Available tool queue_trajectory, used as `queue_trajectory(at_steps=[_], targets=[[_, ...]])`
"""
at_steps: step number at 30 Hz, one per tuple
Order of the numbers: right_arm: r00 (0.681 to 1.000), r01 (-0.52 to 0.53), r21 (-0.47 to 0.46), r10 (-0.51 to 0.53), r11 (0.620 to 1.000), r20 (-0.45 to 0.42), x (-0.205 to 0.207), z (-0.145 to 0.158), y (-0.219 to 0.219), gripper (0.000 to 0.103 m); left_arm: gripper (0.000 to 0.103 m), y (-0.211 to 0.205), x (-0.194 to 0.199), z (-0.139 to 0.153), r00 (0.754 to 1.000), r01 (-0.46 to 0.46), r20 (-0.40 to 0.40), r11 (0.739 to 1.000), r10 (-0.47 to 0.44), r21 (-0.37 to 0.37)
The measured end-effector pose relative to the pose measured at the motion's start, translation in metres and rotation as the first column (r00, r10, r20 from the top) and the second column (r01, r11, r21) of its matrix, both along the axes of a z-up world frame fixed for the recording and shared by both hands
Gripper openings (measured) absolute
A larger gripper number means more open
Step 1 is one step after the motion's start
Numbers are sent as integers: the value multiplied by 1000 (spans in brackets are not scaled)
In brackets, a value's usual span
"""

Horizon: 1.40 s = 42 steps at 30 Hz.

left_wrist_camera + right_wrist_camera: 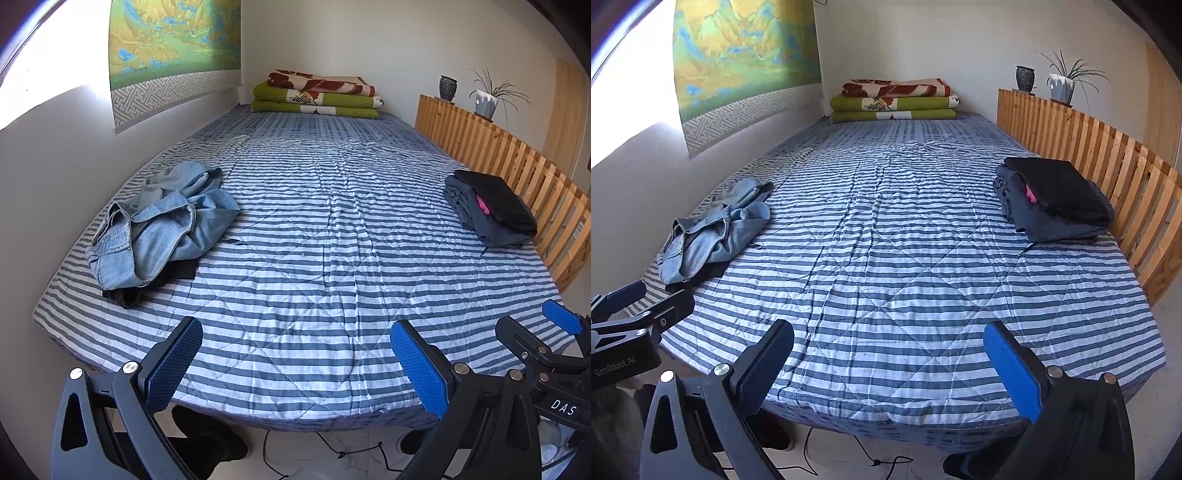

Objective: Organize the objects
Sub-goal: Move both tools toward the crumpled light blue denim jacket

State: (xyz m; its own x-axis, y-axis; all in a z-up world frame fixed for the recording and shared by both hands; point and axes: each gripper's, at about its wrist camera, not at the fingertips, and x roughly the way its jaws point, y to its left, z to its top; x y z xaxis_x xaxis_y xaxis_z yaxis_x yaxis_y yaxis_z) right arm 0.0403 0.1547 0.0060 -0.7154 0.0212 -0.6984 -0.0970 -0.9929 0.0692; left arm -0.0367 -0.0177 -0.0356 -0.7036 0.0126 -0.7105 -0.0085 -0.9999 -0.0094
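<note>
At bed's near edge: both grippers (295, 354) (888, 354) released, empty.
Nothing started; likely next, reach far-left for crumpled denim jeans (159, 225).

Bright daylight glare upper left; sharp focus; fisheye bending, dark corners.

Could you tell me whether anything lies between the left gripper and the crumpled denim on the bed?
Nothing visible does. Only bare striped quilt lies between the open left gripper and the denim. A dark garment lies under the denim's near edge, not in front of it.
</note>
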Motion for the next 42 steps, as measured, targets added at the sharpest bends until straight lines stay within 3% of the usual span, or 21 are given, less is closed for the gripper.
queue_trajectory(at_steps=[22,26,31,42], targets=[[999,-50,42,51,998,-15,-13,-8,-15,101,103,-4,-18,-15,1000,-16,19,1000,15,3],[998,-68,20,69,997,-9,-30,-7,-19,101,103,-16,-30,-19,999,-32,26,999,31,19],[990,-138,11,138,990,-9,-60,-5,-39,89,103,-38,-45,-24,998,-60,26,998,59,12],[980,-200,1,200,980,-3,-126,-10,-89,89,103,-98,-83,-27,993,-116,11,993,117,-30]])
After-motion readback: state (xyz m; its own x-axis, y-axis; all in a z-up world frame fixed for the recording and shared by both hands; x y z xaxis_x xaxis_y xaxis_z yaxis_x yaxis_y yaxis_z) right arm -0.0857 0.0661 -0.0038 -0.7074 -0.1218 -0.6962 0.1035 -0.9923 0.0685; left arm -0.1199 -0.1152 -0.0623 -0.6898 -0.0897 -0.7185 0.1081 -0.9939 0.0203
